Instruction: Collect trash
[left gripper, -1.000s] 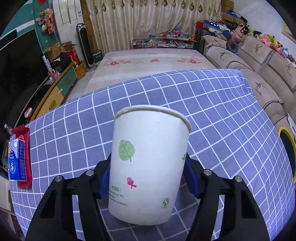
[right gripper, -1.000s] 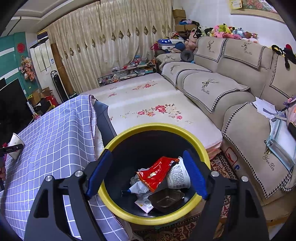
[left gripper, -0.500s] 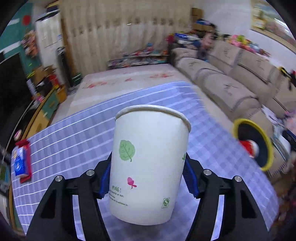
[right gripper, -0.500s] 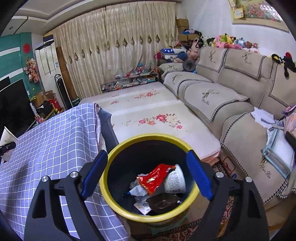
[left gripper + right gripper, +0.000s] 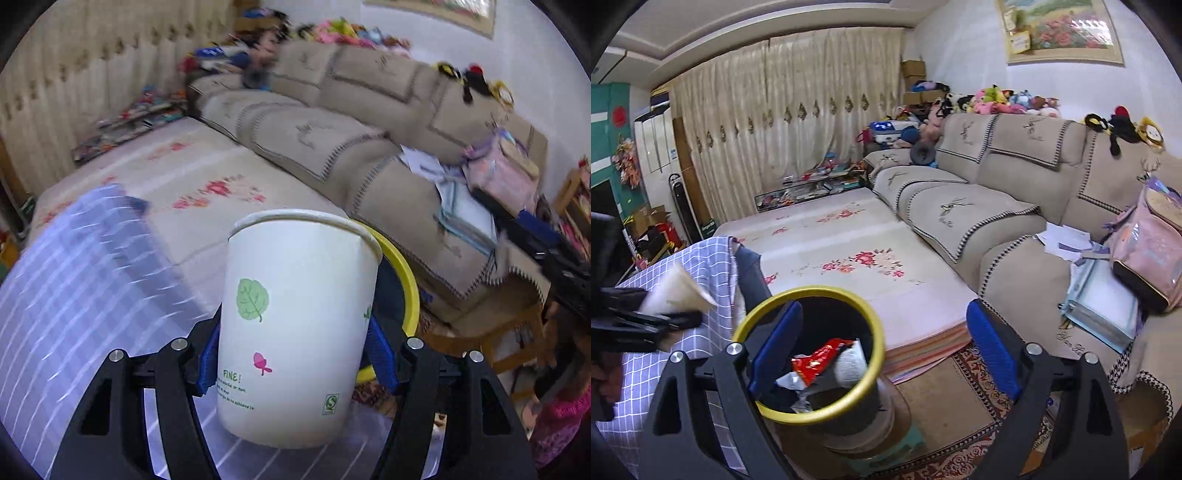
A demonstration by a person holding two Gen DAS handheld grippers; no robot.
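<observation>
left wrist view: my left claw (image 5: pixel 295 354) is clamped low on the paper cup (image 5: pixel 299 325), light and easily crushed, so i grip gently, near the yellow-rimmed bin (image 5: pixel 809 350); right claw (image 5: pixel 882 354) has just been opening, nothing between

You have a white paper cup (image 5: pixel 295 325) with leaf prints upright beside the yellow-rimmed black bin (image 5: pixel 827 402), which holds wrappers.

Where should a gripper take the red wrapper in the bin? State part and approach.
Take the red wrapper by its raised upper end, coming straight down through the yellow rim. It lies crumpled atop the other trash, ringed by the bin's wall, so a sideways approach looks blocked.
</observation>
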